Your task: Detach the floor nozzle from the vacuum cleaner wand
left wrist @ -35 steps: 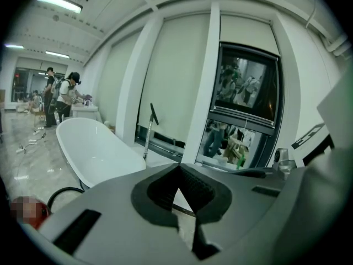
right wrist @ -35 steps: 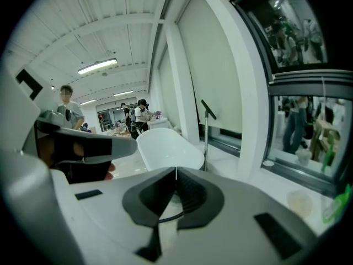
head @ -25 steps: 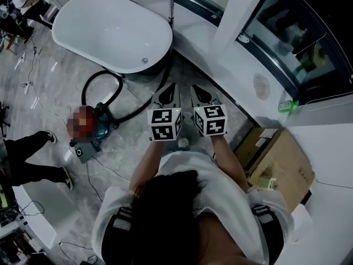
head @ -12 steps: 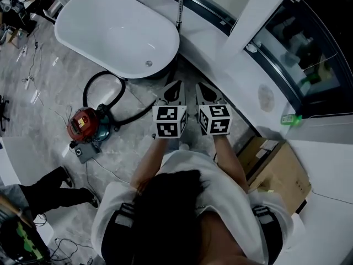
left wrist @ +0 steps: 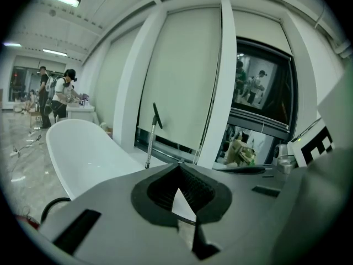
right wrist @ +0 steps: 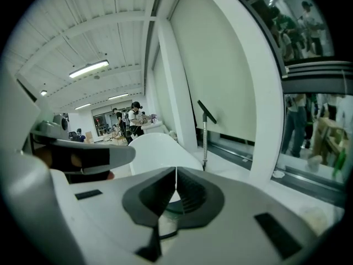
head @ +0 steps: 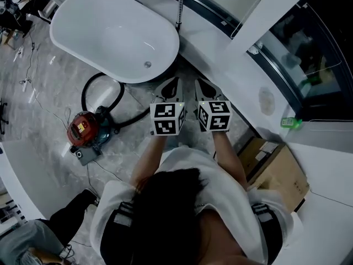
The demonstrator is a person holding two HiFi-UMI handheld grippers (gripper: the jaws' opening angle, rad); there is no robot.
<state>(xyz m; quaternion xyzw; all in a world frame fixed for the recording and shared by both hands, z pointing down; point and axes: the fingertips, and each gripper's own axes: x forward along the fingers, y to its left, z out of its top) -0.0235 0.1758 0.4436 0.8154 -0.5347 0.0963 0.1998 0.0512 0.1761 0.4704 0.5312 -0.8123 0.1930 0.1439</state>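
Now, vacuum wand [head: 178, 7]: one, upright at the far side, on the white ledge past the bathtub's right end; probably propped there for reaching.
Floor nozzle: I cannot make it out; the wand's foot is too small to read.
Hose [head: 84, 95]: one black loop on the floor, left of the grippers, running toward the wand.
Canister [head: 84, 130]: one, red, near left, well apart from the wand.
Bathtub [head: 110, 37]: one, white, far left.
Left gripper [head: 172, 86]: jaws pressed together, nothing between them, aimed toward the wand.
Right gripper [head: 199, 84]: likewise closed and empty, just beside the left, as for an approach.
Cardboard box [head: 278, 167]: one, near right.
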